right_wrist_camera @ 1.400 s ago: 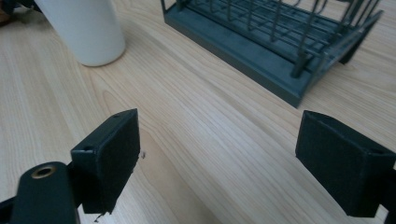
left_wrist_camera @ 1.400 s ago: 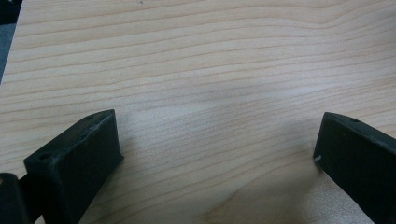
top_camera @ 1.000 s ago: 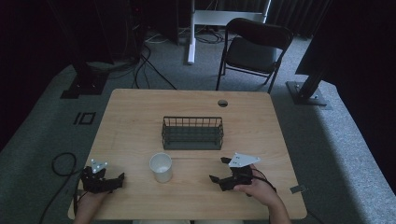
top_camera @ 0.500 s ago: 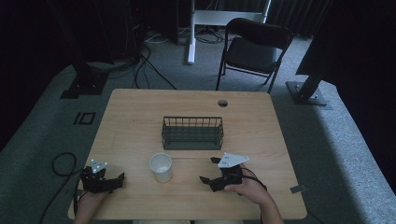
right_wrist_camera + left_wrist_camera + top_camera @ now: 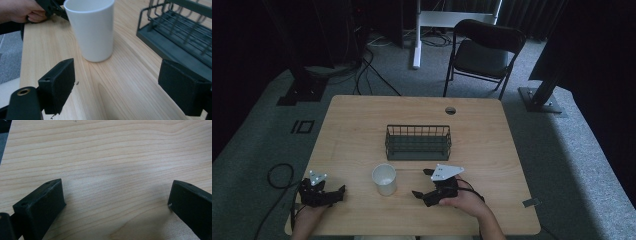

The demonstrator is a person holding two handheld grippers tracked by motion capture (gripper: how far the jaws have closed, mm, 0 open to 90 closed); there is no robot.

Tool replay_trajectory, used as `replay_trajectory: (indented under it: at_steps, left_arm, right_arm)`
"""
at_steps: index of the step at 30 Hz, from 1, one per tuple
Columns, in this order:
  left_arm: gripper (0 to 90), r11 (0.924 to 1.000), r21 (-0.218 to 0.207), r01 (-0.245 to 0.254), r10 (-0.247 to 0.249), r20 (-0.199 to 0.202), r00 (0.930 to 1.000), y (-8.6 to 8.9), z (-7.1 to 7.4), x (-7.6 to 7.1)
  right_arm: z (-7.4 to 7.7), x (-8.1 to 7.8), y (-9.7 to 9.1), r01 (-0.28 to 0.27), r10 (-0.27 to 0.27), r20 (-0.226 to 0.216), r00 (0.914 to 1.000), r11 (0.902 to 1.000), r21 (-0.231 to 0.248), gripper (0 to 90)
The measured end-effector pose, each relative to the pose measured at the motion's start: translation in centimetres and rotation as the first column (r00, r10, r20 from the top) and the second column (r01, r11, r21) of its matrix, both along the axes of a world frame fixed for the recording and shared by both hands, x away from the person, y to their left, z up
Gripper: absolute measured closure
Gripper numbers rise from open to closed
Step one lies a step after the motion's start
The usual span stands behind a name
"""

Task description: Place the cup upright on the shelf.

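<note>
Right claw [image 5: 424, 184] nearer one white cup [image 5: 384, 179] — both claws wide open, empty — one basket [image 5: 418, 142].

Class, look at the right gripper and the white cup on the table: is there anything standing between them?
Nothing visible does. The right gripper is open and points at the white cup, with bare table between its jaws and the cup. The wire basket sits off to one side, clear of that line.
</note>
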State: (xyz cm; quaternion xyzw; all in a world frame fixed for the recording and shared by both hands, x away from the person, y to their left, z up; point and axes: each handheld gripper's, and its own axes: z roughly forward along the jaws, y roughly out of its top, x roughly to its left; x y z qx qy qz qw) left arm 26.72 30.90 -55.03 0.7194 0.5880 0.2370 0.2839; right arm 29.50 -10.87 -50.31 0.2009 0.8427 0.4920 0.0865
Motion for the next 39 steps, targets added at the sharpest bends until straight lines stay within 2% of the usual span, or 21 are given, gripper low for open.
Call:
replay_trajectory:
  at_steps: [17, 26, 39]
  left_arm:
    - [0.7, 1.0, 0.0, 0.0, 0.0, 0.0, 1.0, 0.0, 0.0, 0.0]
    - [0.7, 1.0, -0.001, -0.001, 0.001, 0.0, 1.0, 0.0, 0.0, 0.0]
    - [0.7, 1.0, -0.001, 0.0, 0.0, 0.0, 1.0, 0.0, 0.0, 0.0]
  right_arm:
    - [-0.2, 0.4, 4.4, -0.073, 0.073, 0.009, 0.9973, 0.9974, 0.004, 14.1]
    - [-0.5, 0.8, 6.2, -0.075, 0.075, 0.008, 0.9971, 0.9971, 0.008, 14.1]
    - [-0.2, 1.5, 8.5, -0.093, 0.092, 0.022, 0.9955, 0.9956, 0.015, 14.1]
